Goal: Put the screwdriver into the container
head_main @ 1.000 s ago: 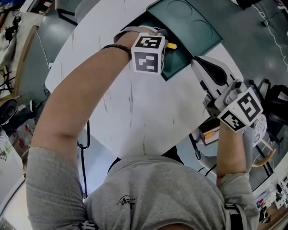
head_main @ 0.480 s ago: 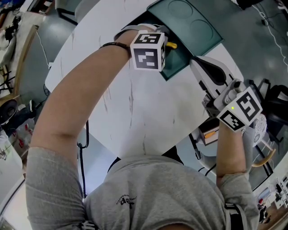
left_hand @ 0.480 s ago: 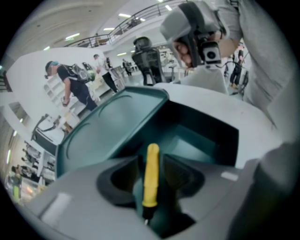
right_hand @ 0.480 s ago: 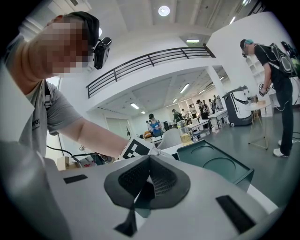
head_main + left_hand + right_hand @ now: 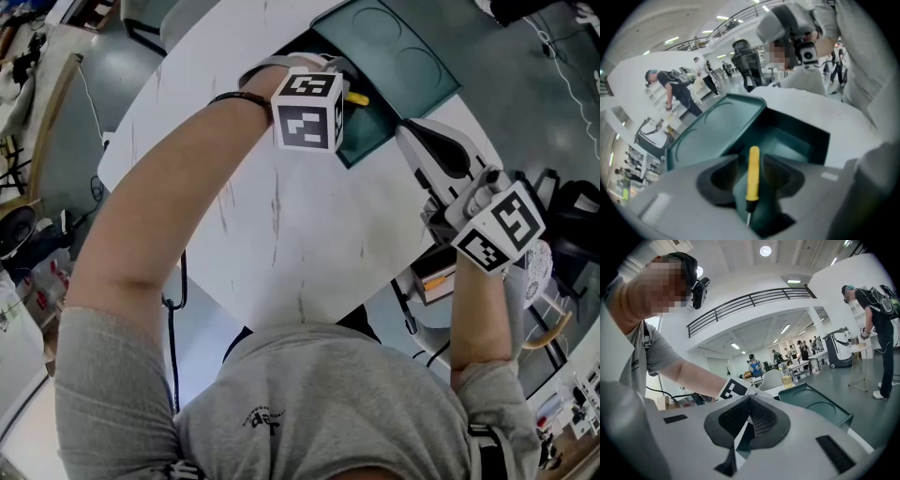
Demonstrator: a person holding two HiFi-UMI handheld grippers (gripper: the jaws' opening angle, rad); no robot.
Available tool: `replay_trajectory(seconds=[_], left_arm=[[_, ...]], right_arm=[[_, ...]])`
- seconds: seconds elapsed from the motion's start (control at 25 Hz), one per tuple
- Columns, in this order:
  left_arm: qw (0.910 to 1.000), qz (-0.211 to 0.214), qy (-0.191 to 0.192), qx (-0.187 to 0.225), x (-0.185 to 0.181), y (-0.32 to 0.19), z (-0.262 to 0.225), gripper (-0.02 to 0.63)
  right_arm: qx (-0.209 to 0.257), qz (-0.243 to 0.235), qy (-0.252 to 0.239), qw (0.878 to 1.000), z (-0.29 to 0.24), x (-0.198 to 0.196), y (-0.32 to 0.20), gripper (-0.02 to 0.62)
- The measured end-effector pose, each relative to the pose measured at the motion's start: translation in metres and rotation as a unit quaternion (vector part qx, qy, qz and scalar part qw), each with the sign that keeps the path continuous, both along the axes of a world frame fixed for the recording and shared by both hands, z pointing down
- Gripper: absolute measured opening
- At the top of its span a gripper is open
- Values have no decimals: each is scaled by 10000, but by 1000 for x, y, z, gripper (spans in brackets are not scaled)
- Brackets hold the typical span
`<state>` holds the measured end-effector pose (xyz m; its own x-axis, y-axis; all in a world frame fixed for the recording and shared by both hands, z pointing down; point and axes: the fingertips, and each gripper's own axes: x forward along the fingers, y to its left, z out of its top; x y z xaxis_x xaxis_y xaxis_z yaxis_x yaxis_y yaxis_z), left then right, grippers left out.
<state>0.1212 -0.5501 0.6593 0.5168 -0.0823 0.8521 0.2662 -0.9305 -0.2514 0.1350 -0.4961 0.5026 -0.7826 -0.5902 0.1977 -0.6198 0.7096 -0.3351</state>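
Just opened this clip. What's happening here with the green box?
A person holds a gripper in each hand at a white table. The left gripper is at the open green container with its jaws apart. The yellow-handled screwdriver sits between them, not pinched, handle pointing into the box. Whether it already rests inside is unclear. The right gripper is shut and empty, held off to the side by the table's edge.

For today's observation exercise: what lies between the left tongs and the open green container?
The yellow-handled screwdriver lies there, in the gap of the left tongs. Their jaws are apart, over the container. The left gripper view shows it.
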Motion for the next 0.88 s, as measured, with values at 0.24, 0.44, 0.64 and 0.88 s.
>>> replay_trajectory(seconds=[0.24,0.44,0.64,0.88], left_arm=[[9999,-49,73,97,-1,-1,-16,155],[9992,-170,247,265,-14,5,-52,155],[9974,-359,503,360,-27,12,-85,151],[9907,-784,1037,389,-53,20,-140,111]], right_arm=[[40,2,50,10000,-6,2,1,8],[177,20,131,9998,-32,-9,13,8],[252,91,182,9995,-49,-15,22,8],[207,234,78,9995,-75,-24,32,8]])
